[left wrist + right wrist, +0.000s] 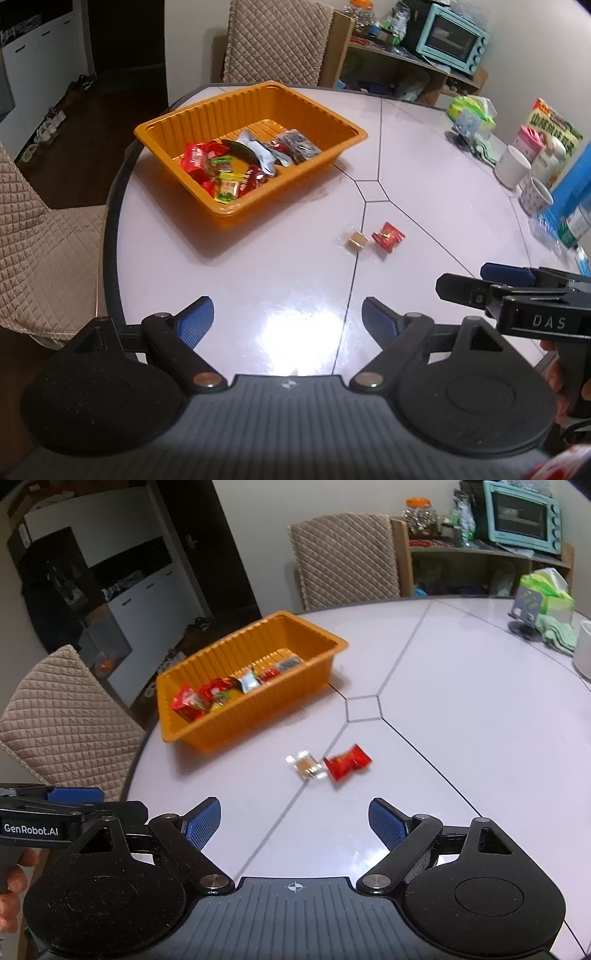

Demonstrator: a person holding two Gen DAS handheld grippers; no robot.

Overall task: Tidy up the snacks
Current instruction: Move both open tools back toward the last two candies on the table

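Surface: round, pale, glossy surface [295,280] crossed by thin dark seam lines, with quilted beige chairs [343,559] drawn up at its far and left edges
Background: wooden shelf carrying a turquoise toaster oven [452,38] and a jar, far beyond both tongs to the right
Left tongs [286,321]: jaws spread wide, blue pads apart with only bare surface between them, gripping nothing
Right tongs [295,823]: jaws likewise wide apart and empty; in the left wrist view they enter low from the right, side-on, just beside the left tongs
Hands: fingers of the person visible on each handle at the frame edges
Orange tray [343,123]: ribbed plastic, ahead and left of both tongs, resting on the surface near its left edge
Tray contents: assorted wrapped snacks [236,166], red, yellow-green, silver and dark packets, heaped toward the near corner
Clear-wrapped brown candy [306,766]: loose on the surface, ahead of the right tongs, well apart from the tray
Red packet [347,762]: just right of the brown candy, nearly touching it; whether they touch cannot be told
Right-hand clutter: white mugs [513,168], a green tissue pack [546,589] and boxes, far right of both tongs
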